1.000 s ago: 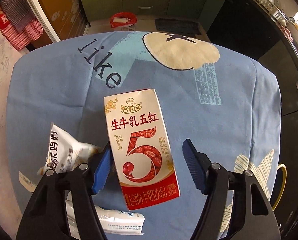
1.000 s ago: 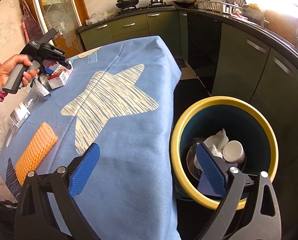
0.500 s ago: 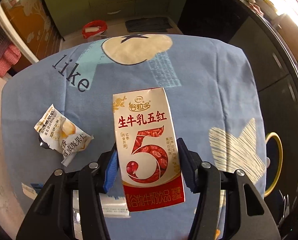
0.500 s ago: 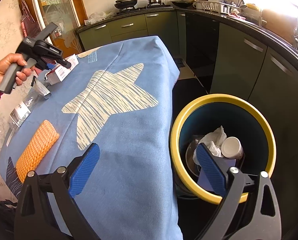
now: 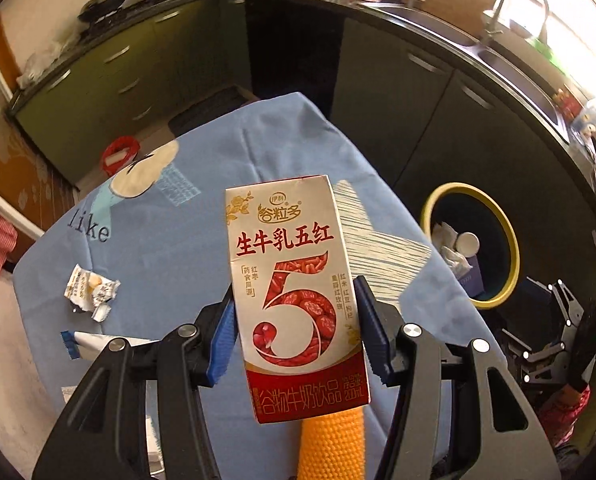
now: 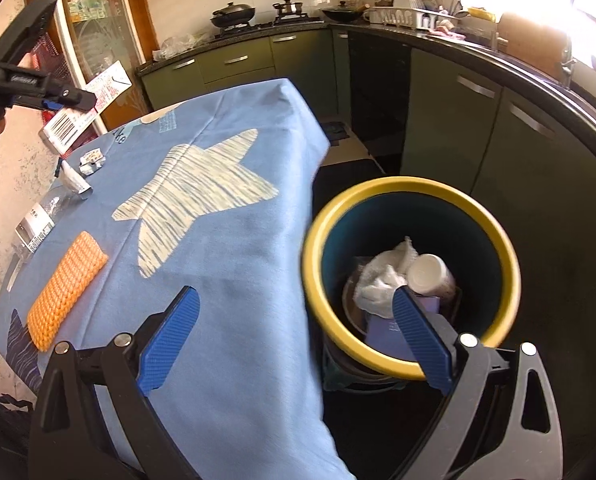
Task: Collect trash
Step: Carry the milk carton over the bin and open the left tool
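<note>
A blue tablecloth [image 6: 237, 280] covers the table, and beside its edge on the floor stands the yellow-rimmed bin [image 6: 412, 188], holding tissue and a white cup. The left gripper [image 5: 293, 332] clamps the milk carton [image 5: 293, 292] by its sides, lifted above the cloth — while the right gripper [image 6: 293, 340] hangs spread wide and empty between cloth and bin; a crumpled wrapper [image 5: 89, 290] lies on the cloth.

My left gripper [image 5: 293, 330] is raised above the table, both blue pads [image 5: 221, 334] pressed flat against the sides of the milk carton [image 5: 291, 292], which I hold upright and clear of the cloth. My right gripper [image 6: 293, 338] hangs lower at the table's edge, its jaws spread wide apart with nothing between them.
</note>
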A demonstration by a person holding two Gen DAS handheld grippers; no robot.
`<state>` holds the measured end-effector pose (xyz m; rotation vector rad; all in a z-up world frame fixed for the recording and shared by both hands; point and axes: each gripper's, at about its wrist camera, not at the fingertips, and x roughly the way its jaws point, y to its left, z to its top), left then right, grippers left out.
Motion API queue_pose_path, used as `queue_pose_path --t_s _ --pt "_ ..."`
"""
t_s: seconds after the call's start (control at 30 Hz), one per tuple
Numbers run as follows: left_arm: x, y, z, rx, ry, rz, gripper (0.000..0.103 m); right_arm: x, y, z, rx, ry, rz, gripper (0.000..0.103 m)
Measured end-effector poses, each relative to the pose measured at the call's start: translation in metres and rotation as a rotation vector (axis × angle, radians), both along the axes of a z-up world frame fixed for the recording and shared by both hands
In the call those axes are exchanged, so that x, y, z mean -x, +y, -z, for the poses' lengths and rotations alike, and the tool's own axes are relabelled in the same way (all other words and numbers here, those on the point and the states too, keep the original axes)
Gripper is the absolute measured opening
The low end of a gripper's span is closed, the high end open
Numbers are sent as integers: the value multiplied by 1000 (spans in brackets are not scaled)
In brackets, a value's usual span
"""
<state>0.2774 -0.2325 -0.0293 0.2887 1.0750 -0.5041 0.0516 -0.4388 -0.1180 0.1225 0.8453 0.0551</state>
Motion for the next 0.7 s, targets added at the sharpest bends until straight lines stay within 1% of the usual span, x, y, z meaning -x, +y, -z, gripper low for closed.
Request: queue_pose_path --t_s 0.2,0.37,0.57,0.7 --pt "36 -78 21 -5 11 168 54 29 -42 -3 25 6 107 92" --pt "49 -144 40 -16 25 284 54 53 -77 0 20 16 199 92" --pt "51 -211 59 -51 21 378 54 69 -107 9 -4 27 265 92" --pt "44 -245 71 -68 29 408 54 72 -120 15 -20 32 284 92"
